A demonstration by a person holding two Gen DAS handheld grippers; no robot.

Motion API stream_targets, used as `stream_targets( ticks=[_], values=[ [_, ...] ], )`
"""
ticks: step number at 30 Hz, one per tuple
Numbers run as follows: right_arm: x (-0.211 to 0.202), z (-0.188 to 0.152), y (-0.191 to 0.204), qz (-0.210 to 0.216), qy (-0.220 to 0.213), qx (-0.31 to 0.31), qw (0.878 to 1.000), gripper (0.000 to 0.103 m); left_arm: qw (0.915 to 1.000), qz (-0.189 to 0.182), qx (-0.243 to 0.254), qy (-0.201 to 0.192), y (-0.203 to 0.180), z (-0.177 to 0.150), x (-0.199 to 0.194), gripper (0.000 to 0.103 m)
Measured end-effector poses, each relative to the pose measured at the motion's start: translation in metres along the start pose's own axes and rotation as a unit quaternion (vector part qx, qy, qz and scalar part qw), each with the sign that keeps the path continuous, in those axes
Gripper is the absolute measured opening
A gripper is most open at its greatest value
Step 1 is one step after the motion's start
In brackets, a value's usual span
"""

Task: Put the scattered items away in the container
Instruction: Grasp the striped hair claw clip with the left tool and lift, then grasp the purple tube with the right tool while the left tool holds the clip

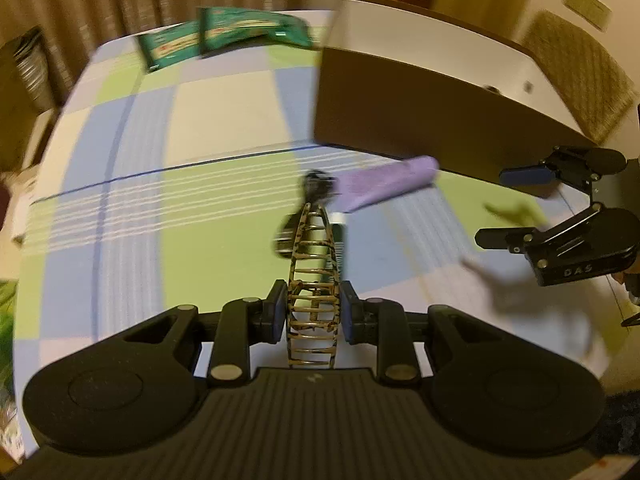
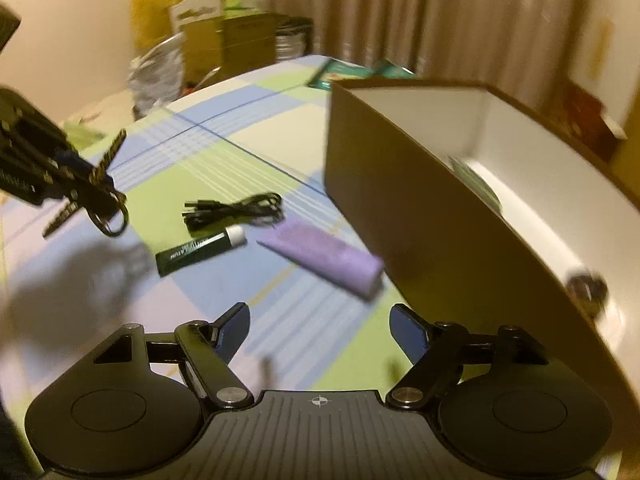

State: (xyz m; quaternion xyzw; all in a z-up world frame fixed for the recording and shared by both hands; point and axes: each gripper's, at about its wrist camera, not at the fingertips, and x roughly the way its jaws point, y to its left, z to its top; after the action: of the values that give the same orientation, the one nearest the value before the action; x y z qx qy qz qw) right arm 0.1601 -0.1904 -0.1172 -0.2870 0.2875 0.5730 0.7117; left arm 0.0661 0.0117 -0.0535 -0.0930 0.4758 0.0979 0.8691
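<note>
My left gripper (image 1: 313,312) is shut on a tortoiseshell hair claw clip (image 1: 314,280), held above the checked tablecloth; the clip also shows in the right wrist view (image 2: 96,176). My right gripper (image 2: 319,330) is open and empty, and shows at the right of the left wrist view (image 1: 508,208). A purple tube (image 2: 328,258) lies by the brown box (image 2: 420,220) with its white inside. A green lip-balm stick (image 2: 198,250) and a coiled black cable (image 2: 236,210) lie left of the tube. A dark round item (image 2: 588,288) and a green packet (image 2: 476,182) lie inside the box.
Green packets (image 1: 224,36) lie at the table's far edge. Cartons and bags (image 2: 208,36) stand beyond the table by the curtain. A woven chair back (image 1: 580,76) stands behind the box.
</note>
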Motion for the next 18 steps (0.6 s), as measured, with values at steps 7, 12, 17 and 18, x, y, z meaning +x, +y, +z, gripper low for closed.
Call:
stream_targets(
  ticks=[7,12,17,18],
  values=[
    [0.045,0.020,0.012,-0.021,-0.006,-0.083,0.996,0.059,0.9979,0.045,-0.047,0.008,0.036,-0.003,0.002,0.022],
    [0.069,0.027,0.009,-0.011,0.008,-0.097,0.995,0.059,0.9967,0.053,-0.061,0.010,0.050,-0.004,0.004,0.022],
    [0.079,0.026,0.003,0.007,0.045,-0.060,0.997,0.052,0.9964,0.051,-0.067,0.013,0.056,-0.005,0.007,0.022],
    [0.077,0.024,0.002,0.020,0.051,-0.039,0.998,0.041,0.9964,0.049,-0.067,0.013,0.056,-0.006,0.007,0.022]
  ],
)
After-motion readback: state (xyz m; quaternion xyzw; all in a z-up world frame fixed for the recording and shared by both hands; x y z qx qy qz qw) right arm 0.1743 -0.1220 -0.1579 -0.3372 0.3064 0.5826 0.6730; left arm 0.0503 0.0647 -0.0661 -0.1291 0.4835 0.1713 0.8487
